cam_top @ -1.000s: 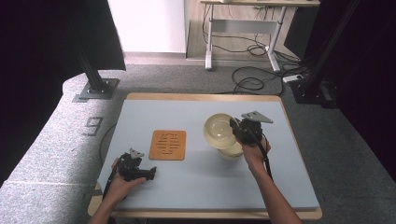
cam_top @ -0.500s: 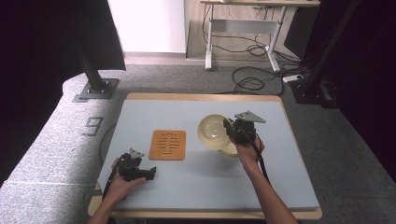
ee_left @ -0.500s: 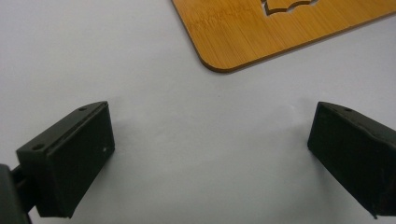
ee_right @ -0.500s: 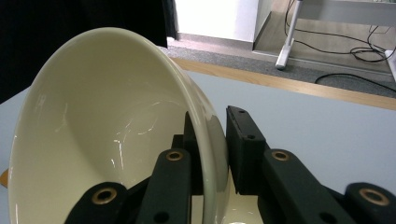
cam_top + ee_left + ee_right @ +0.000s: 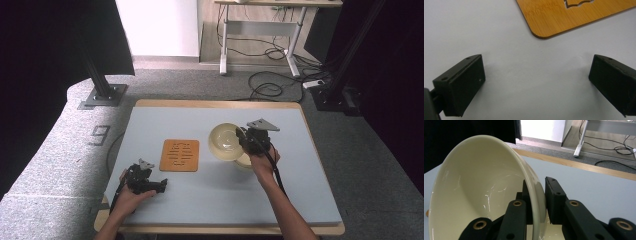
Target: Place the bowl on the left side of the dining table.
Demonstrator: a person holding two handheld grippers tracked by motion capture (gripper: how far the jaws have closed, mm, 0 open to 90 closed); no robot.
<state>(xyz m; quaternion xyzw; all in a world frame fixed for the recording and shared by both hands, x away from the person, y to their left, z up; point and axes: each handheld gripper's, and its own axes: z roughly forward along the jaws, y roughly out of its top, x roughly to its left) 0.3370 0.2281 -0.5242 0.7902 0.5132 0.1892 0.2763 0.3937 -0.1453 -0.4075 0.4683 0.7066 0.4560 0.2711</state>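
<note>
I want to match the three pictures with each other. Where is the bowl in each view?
High view: the bowl is right of centre, its rim clamped by the right gripper.
Left gripper view: not in it.
Right gripper view: the bowl takes up the left half, rim between the jaws.
Shared landmark: the blue mat.

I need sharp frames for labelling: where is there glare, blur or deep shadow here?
Right gripper view: white glare streaks inside the bowl, near jaws soft. Left gripper view: the bamboo mat sharp, jaws slightly blurred. High view: even light on the table, black curtains at both sides.
</note>
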